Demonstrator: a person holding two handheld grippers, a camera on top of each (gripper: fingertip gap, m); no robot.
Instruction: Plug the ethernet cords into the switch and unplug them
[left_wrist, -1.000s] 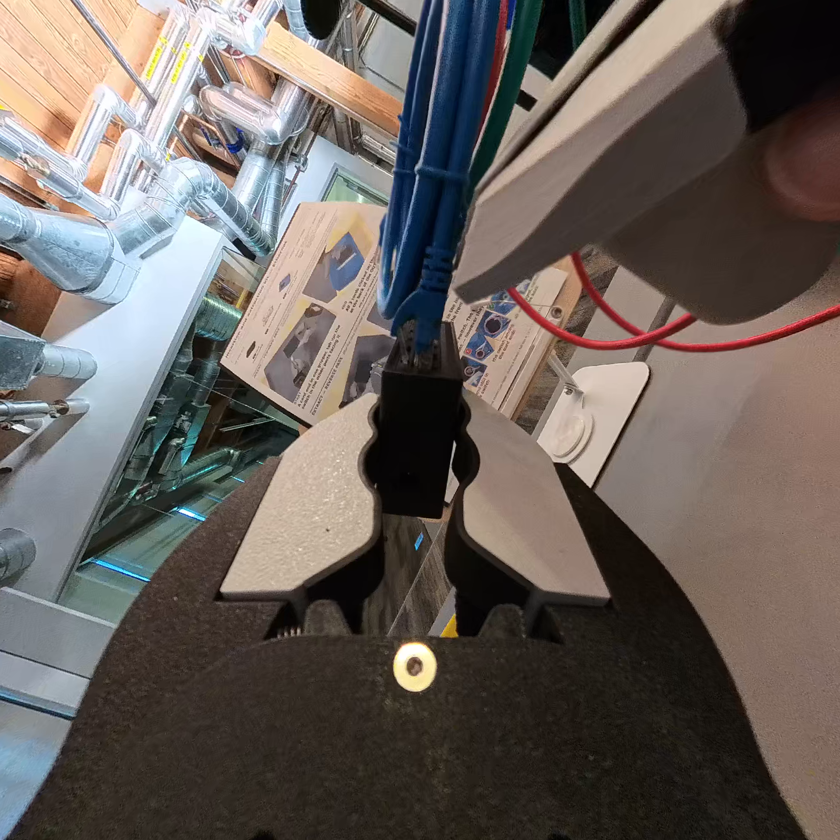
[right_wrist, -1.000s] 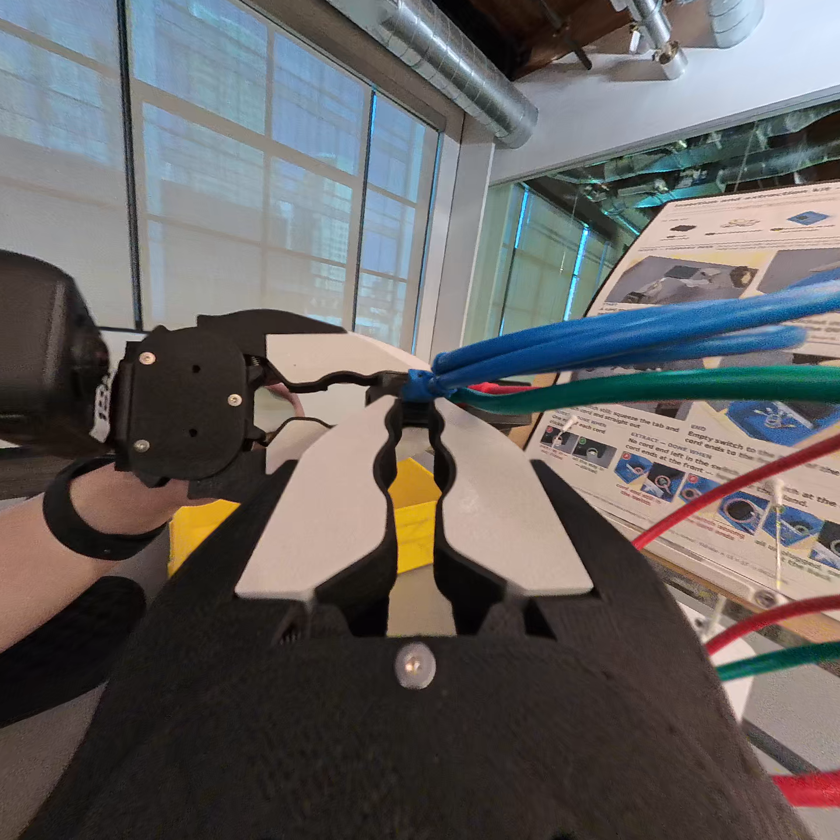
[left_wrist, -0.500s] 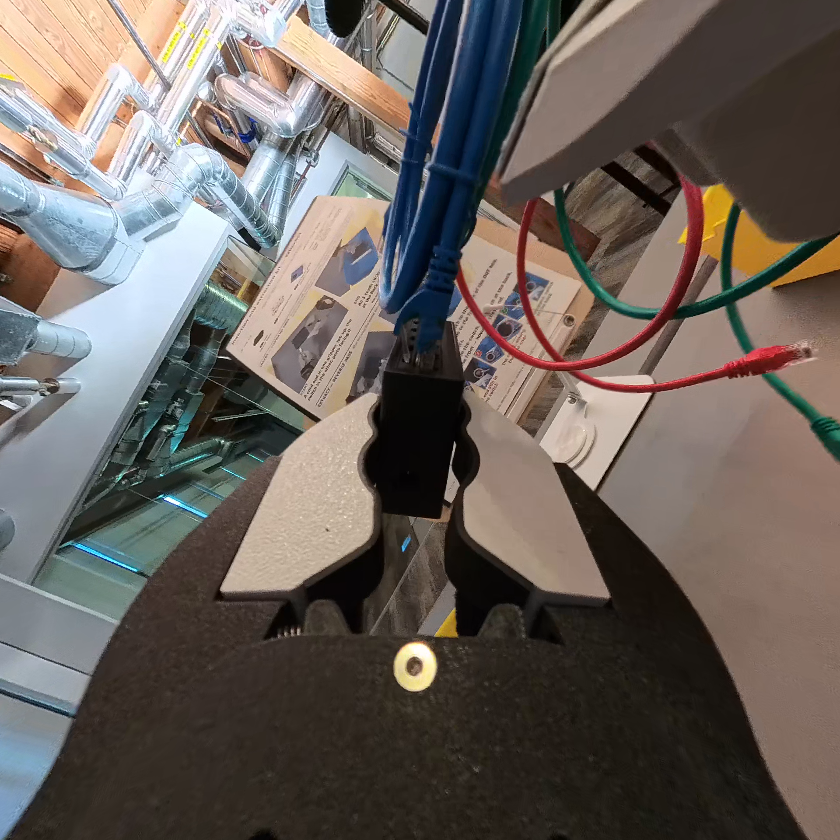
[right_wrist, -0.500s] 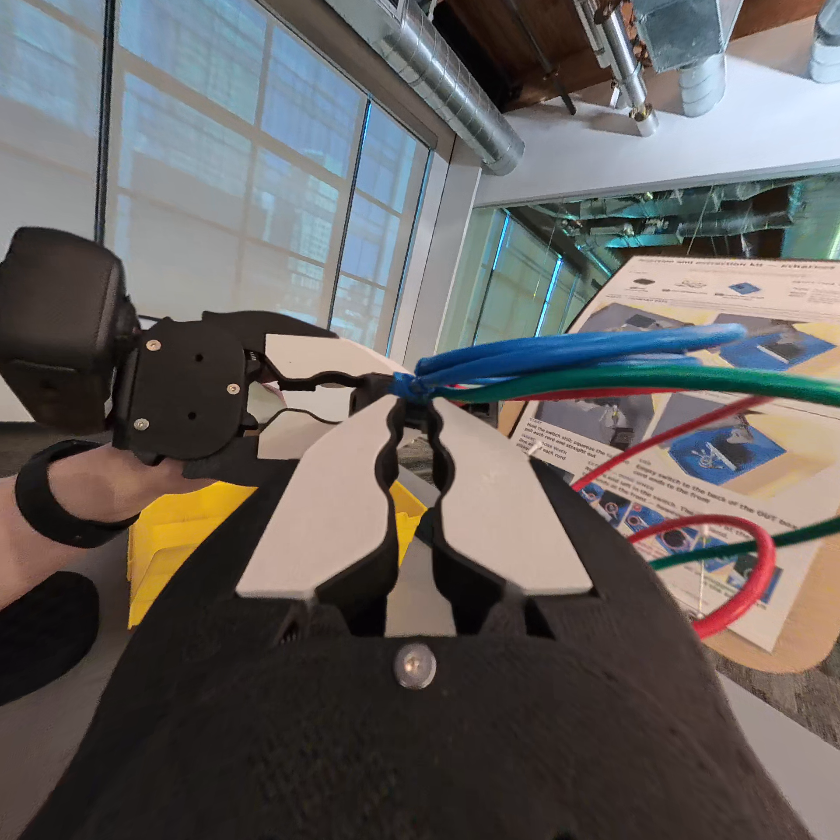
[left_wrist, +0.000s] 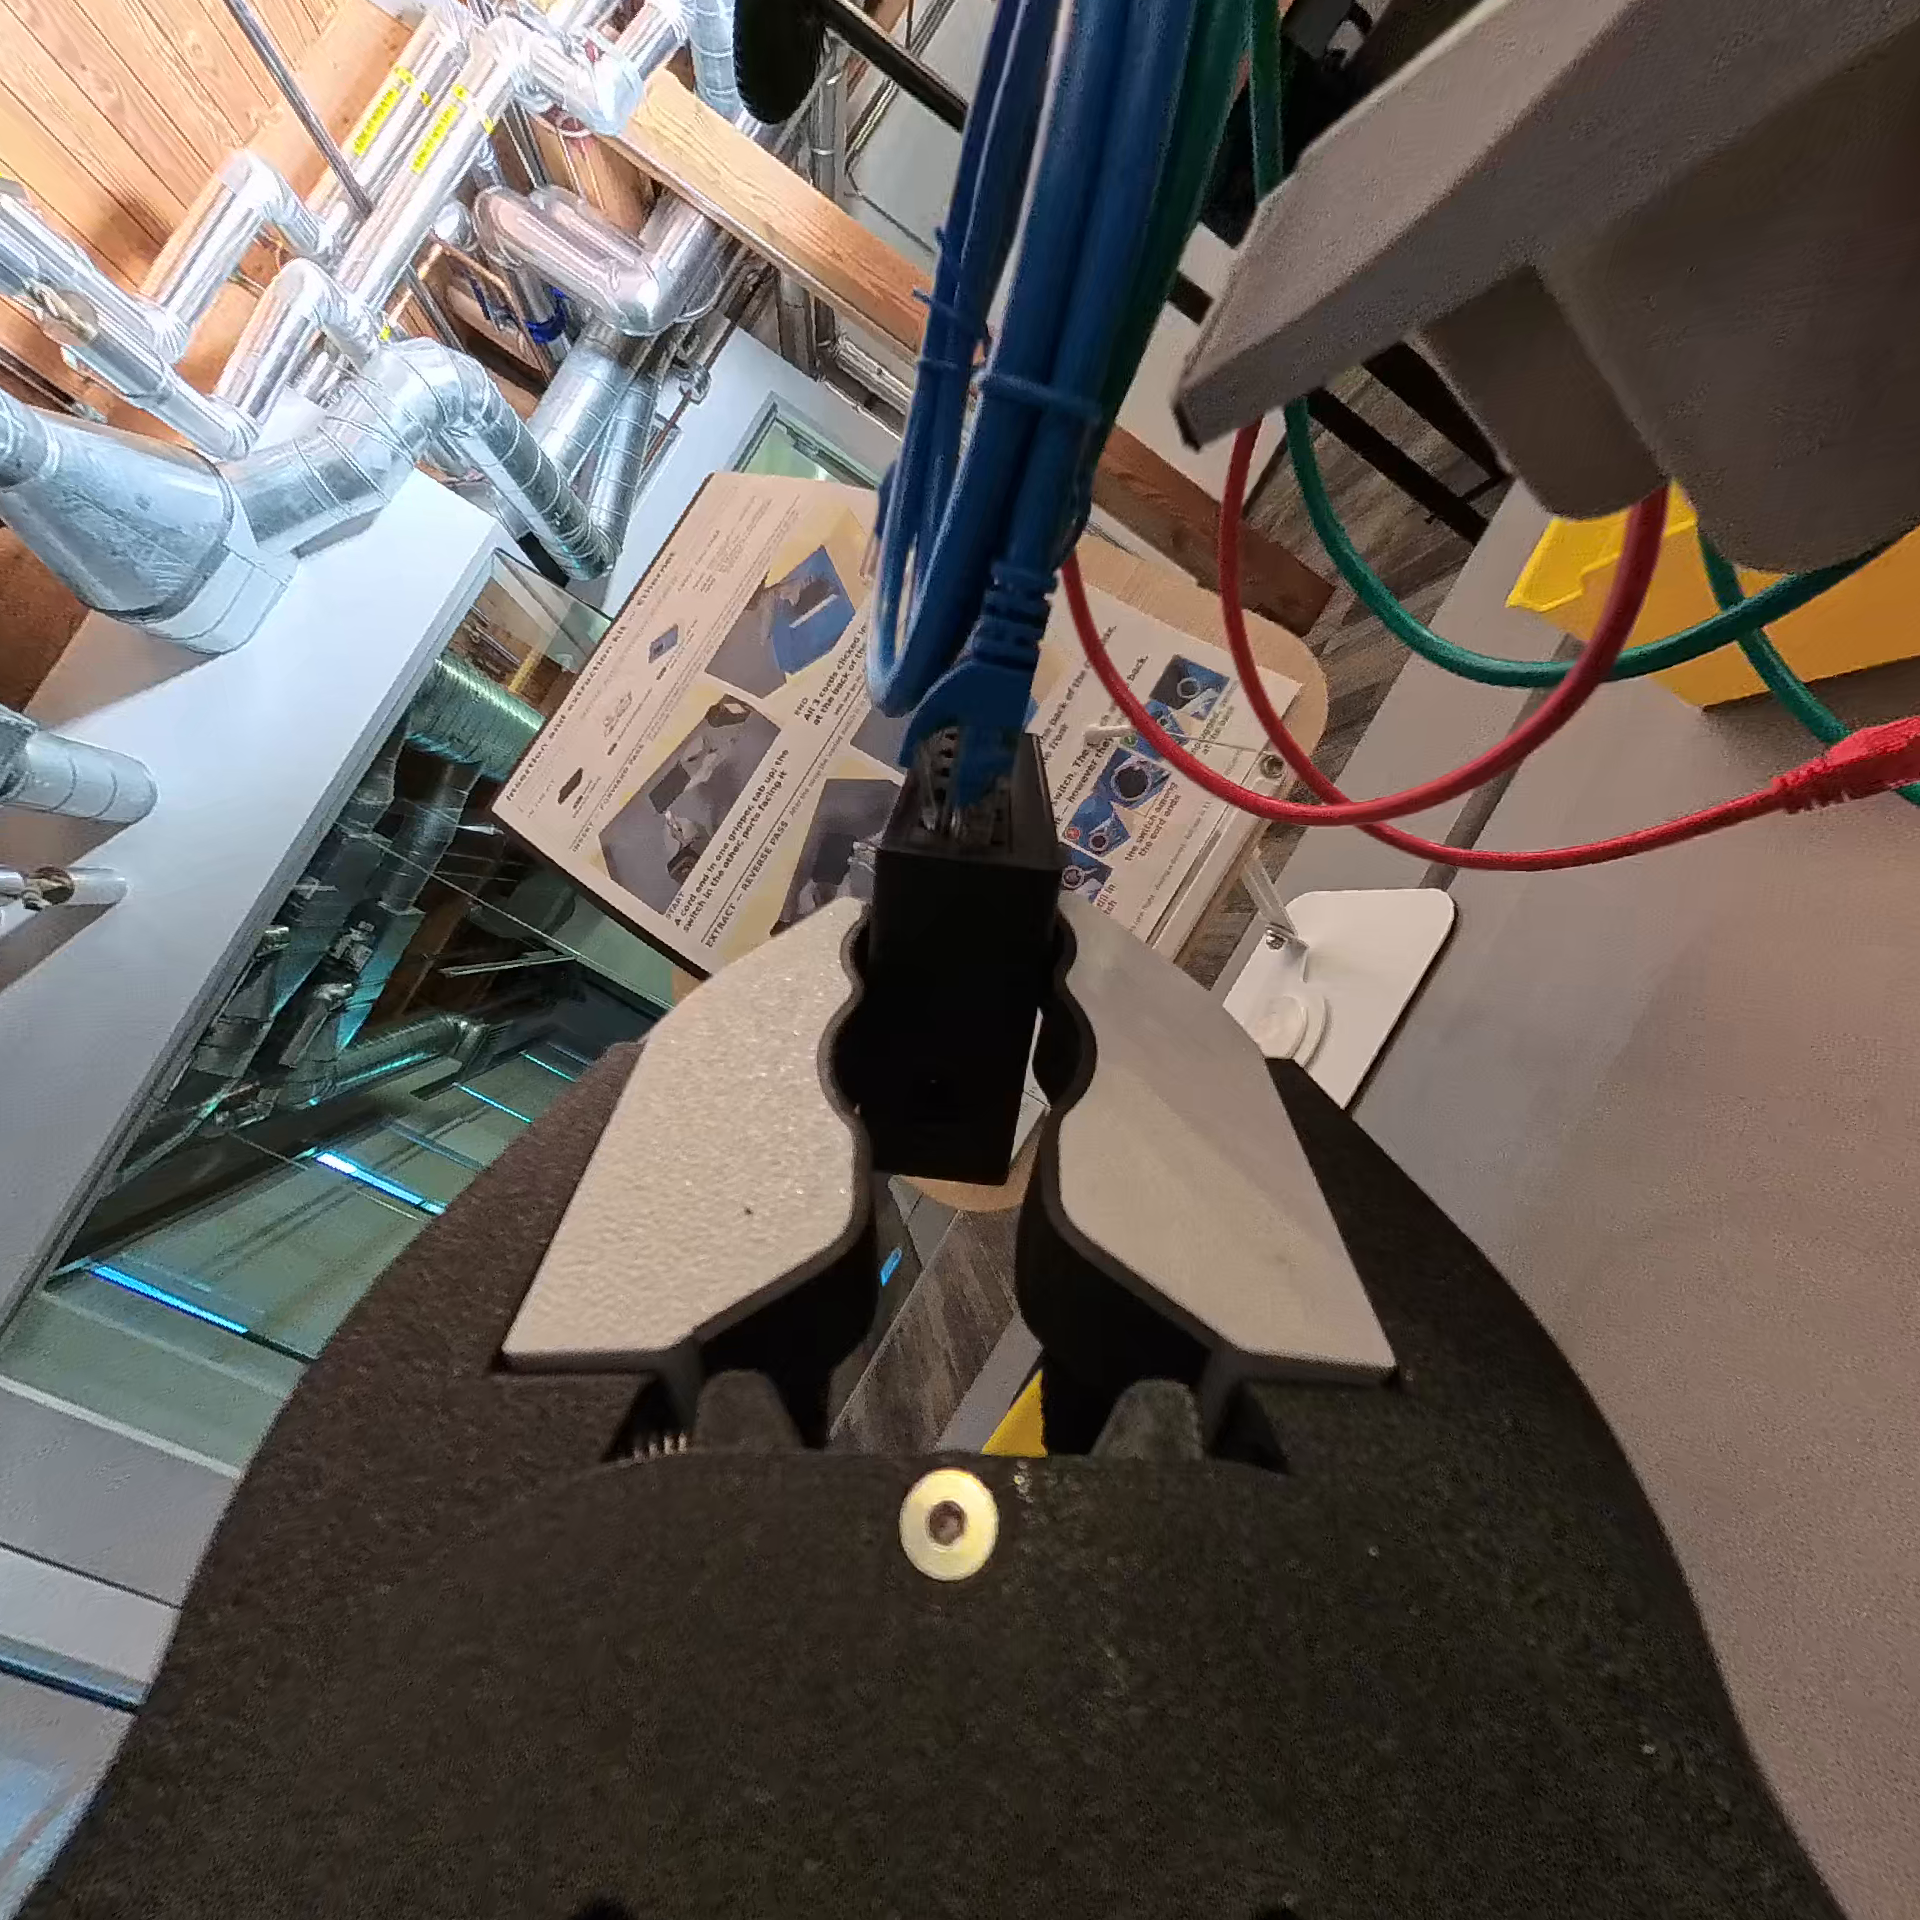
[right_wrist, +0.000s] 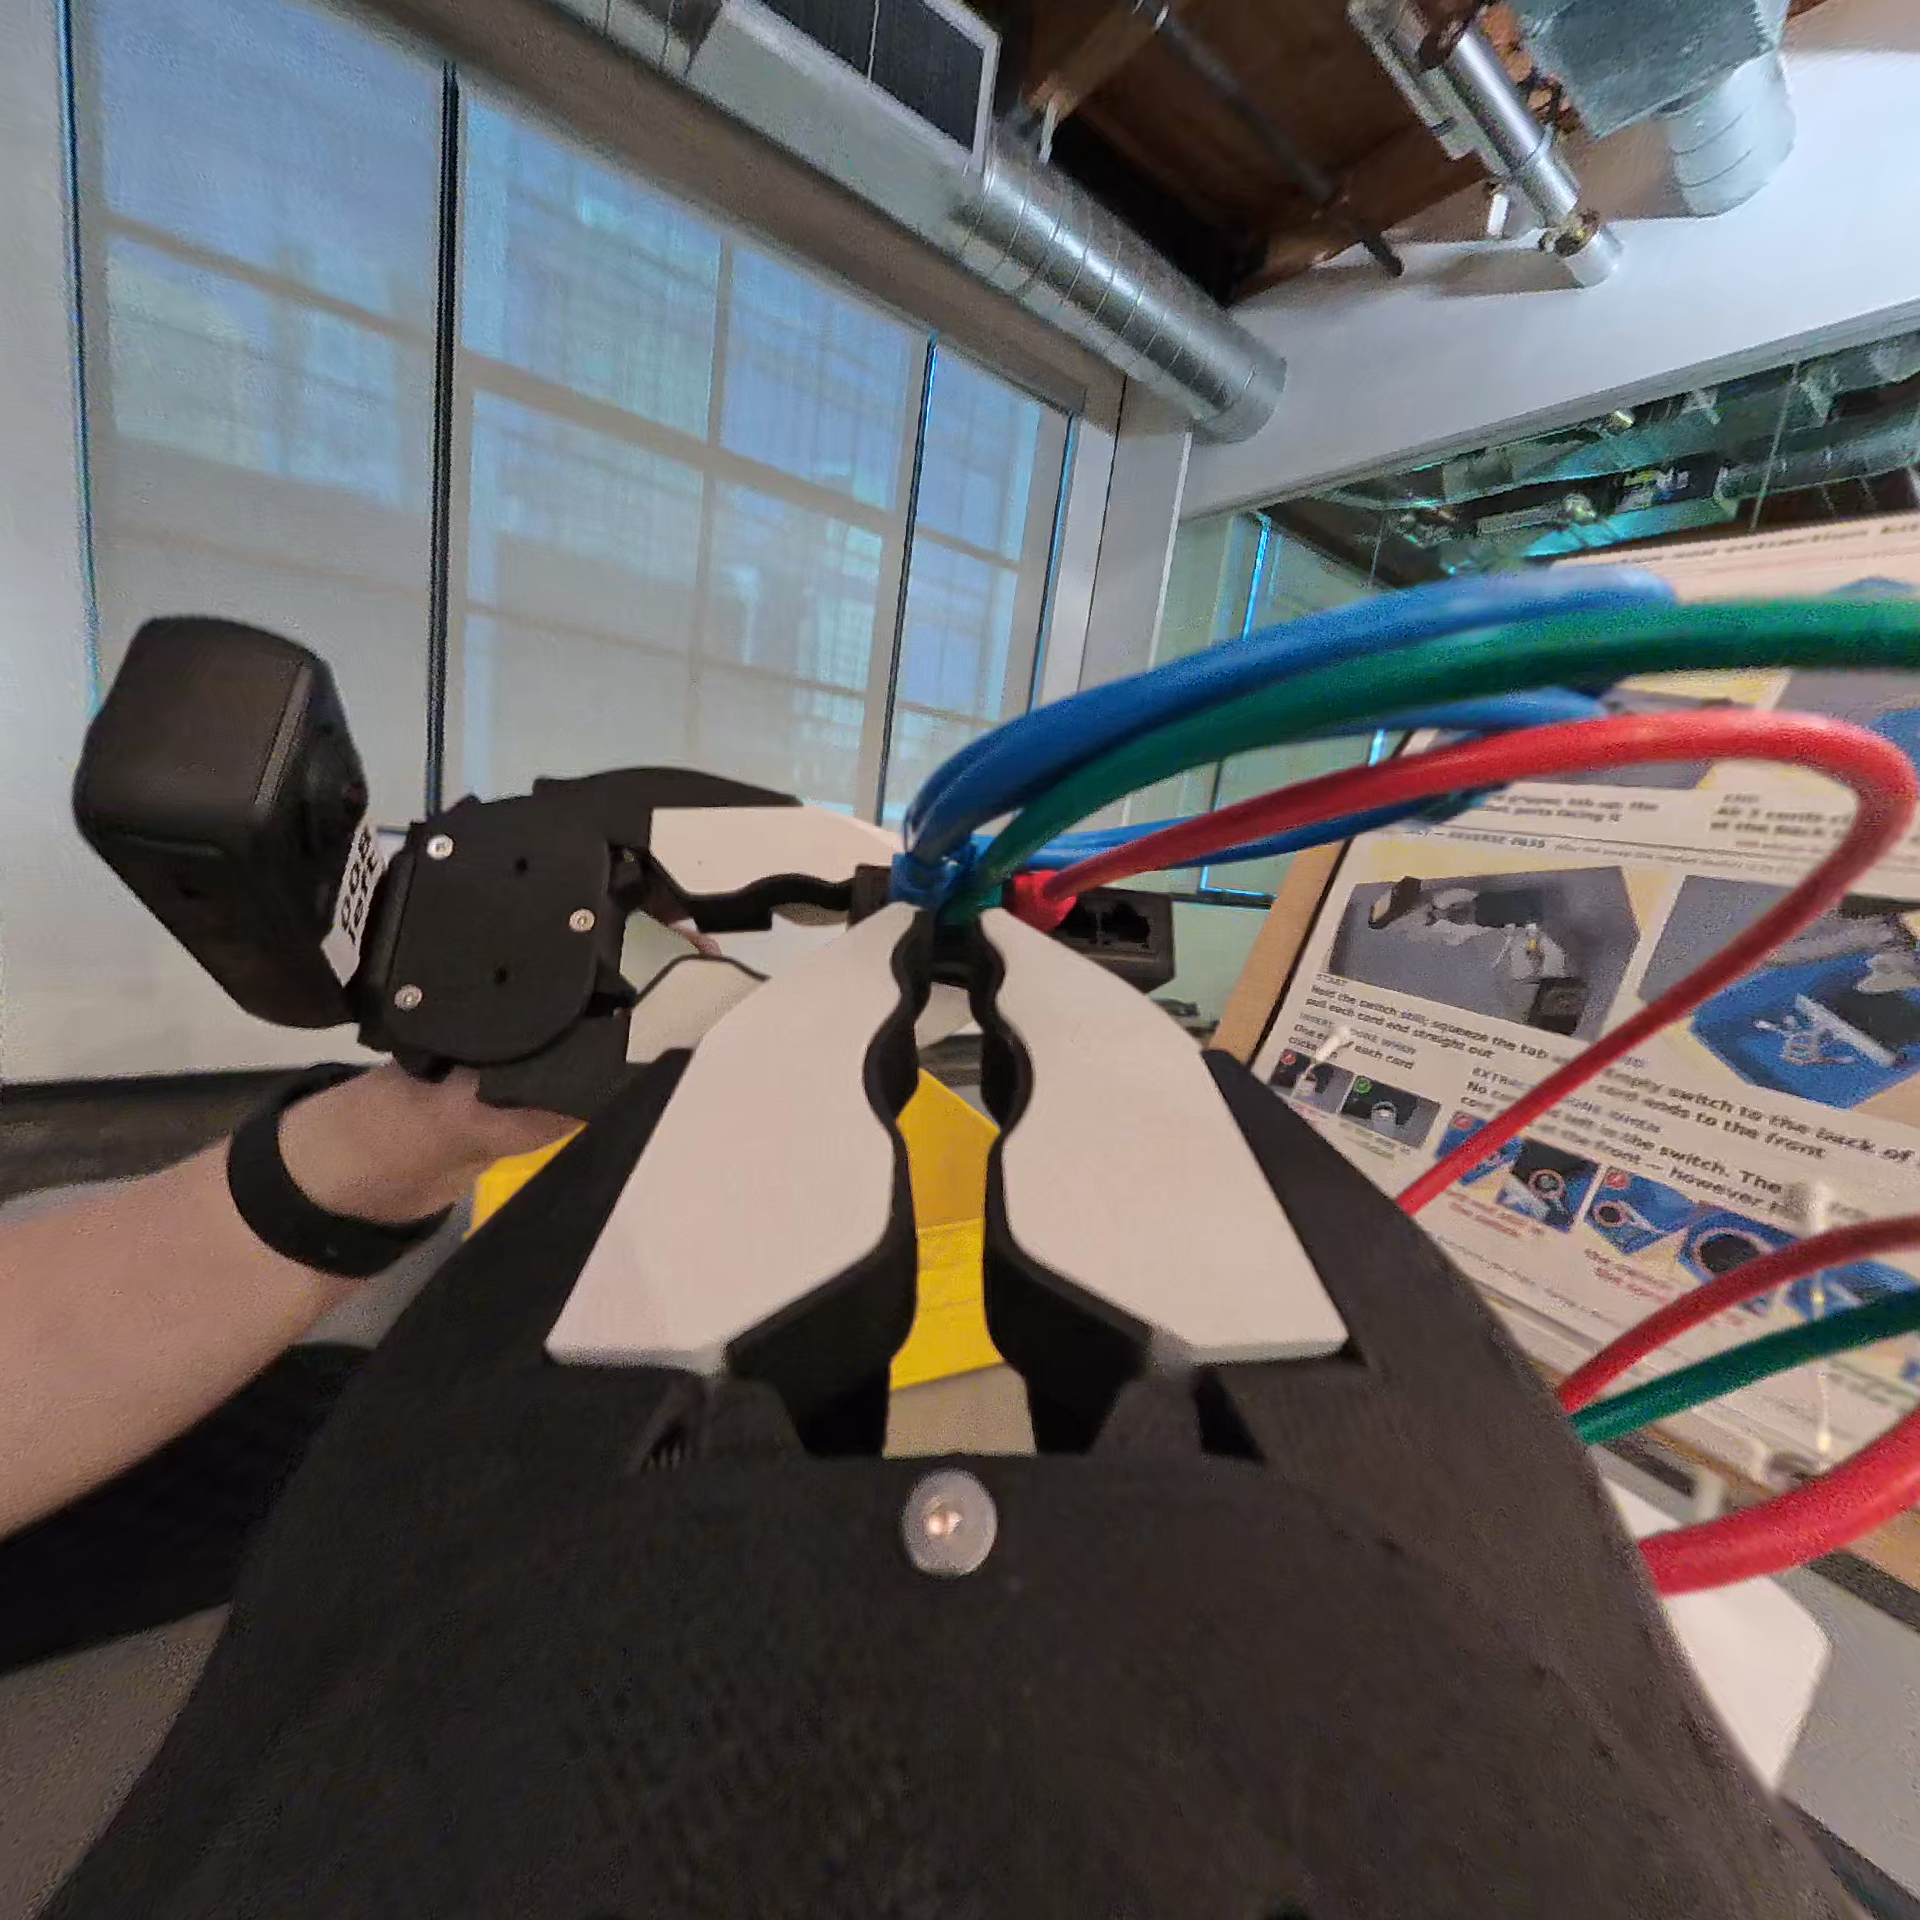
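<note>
Under silver ducts (left_wrist: 312, 416) and tall windows (right_wrist: 582, 499), we tilt our left gripper (left_wrist: 951, 997) upward, clamped on the black switch (left_wrist: 961, 987), blue cord (left_wrist: 997, 644) plugged at 12 o'clock. Our right gripper (right_wrist: 951, 935) pinches the bundled cords (right_wrist: 1195, 727), fingers nearly closed.

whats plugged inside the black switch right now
In the left wrist view, the left gripper clamps the black switch, and a blue cord enters its port face. The right wrist view suggests green and red plugs there too, but the right gripper's fingers hide the ports.
</note>
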